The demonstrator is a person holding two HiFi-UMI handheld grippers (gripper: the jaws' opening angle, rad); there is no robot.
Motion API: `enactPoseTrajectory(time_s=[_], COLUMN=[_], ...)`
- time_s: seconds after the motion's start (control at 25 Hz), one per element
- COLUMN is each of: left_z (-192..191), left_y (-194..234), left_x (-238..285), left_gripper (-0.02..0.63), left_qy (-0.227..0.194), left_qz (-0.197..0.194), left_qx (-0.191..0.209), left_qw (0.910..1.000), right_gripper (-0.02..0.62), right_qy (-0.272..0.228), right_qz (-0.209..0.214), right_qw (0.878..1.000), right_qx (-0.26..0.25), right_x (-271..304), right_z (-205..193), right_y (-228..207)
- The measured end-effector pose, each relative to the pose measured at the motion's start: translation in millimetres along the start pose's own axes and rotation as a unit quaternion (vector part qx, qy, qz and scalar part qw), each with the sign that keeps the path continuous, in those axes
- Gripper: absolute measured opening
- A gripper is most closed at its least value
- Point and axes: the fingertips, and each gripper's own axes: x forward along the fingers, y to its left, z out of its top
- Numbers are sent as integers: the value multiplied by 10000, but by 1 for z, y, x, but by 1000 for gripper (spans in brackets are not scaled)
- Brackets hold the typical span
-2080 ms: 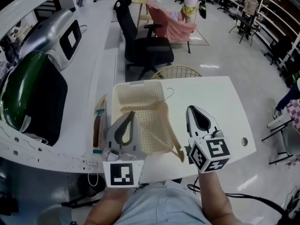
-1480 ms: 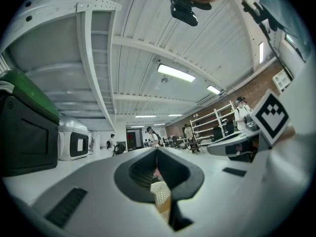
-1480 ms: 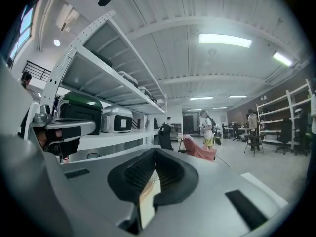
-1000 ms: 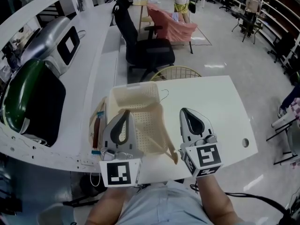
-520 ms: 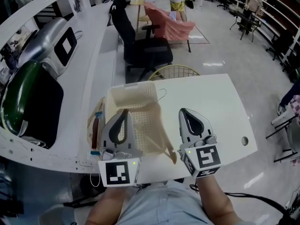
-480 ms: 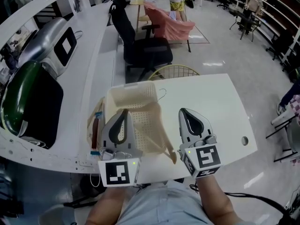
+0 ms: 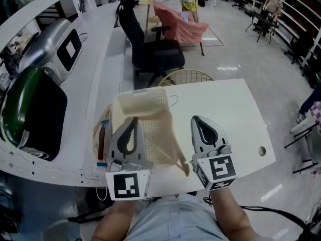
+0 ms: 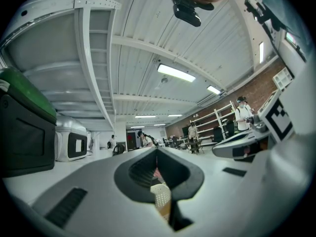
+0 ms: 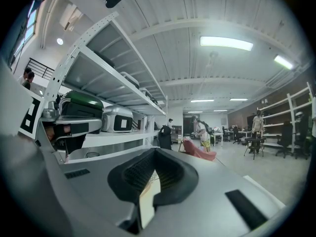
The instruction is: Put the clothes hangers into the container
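Your left gripper (image 7: 133,122) and right gripper (image 7: 196,120): both jaws together, nothing held. The cream container (image 7: 144,100) sits between and just ahead of them, and a wire hanger (image 7: 174,101) hooks out at its right rim. White table (image 7: 228,112) beneath; black office chair (image 7: 155,54) beyond.

The container (image 7: 145,100) is moulded in matt, perforated cream plastic; the table (image 7: 225,104) is finished smooth and white; the hanger (image 7: 175,101) is formed of thin wire.
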Motion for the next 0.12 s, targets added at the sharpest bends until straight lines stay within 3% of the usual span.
enactPoseTrajectory(time_s=[0.12], left_z=[-1], left_y=[0], left_x=[0], left_gripper=[12], left_qy=[32], left_qz=[-6], left_qx=[-26], left_qw=[10000], right_gripper=[11], right_qy=[9], right_qz=[17], right_qw=[10000], right_qx=[-16], right_x=[2], right_z=[0], right_y=[1])
